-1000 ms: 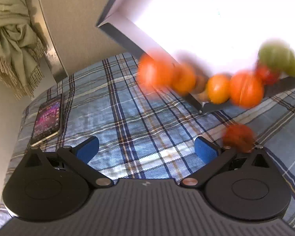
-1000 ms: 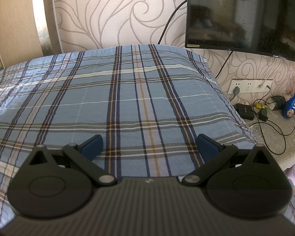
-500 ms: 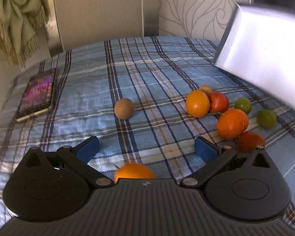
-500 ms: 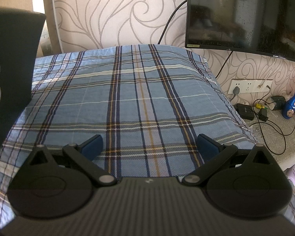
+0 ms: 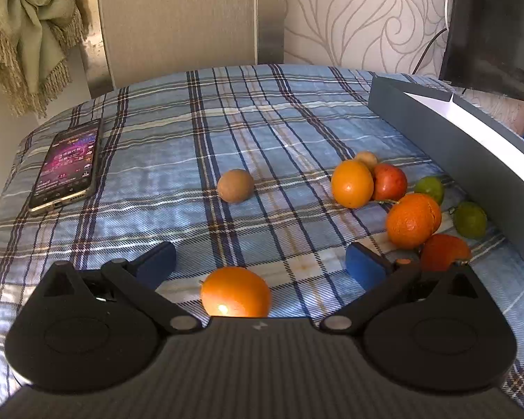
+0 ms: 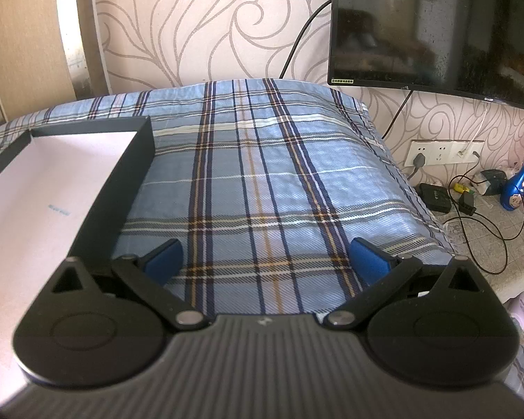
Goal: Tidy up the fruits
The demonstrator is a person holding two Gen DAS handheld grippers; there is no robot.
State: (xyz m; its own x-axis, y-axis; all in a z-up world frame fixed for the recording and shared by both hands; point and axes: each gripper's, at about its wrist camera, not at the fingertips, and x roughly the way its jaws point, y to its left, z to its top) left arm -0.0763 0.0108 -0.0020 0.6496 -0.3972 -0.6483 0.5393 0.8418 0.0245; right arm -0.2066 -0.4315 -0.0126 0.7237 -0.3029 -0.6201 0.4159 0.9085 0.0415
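In the left wrist view several fruits lie loose on the plaid cloth. An orange (image 5: 235,291) sits between the fingers of my open left gripper (image 5: 260,262), untouched. A brown fruit (image 5: 235,185) lies further ahead. To the right is a cluster: an orange (image 5: 352,183), a red fruit (image 5: 390,182), a big orange (image 5: 413,220), a red-orange fruit (image 5: 444,252) and two green limes (image 5: 429,189) (image 5: 470,219). The grey box (image 5: 447,139) rests at the right edge; in the right wrist view the box (image 6: 52,188) is empty, with a white floor. My right gripper (image 6: 265,262) is open and empty.
A phone (image 5: 68,164) lies at the cloth's far left. A beige shawl (image 5: 28,31) hangs at the left wall. A monitor (image 6: 436,28) hangs on the wall; cables, a wall socket (image 6: 443,152) and a blue bottle (image 6: 520,181) are right of the cloth's edge.
The box tipped the fruits out over the cloth, then swung right and came down flat beside them. The fruits rolled and settled. Both grippers stayed open and still.
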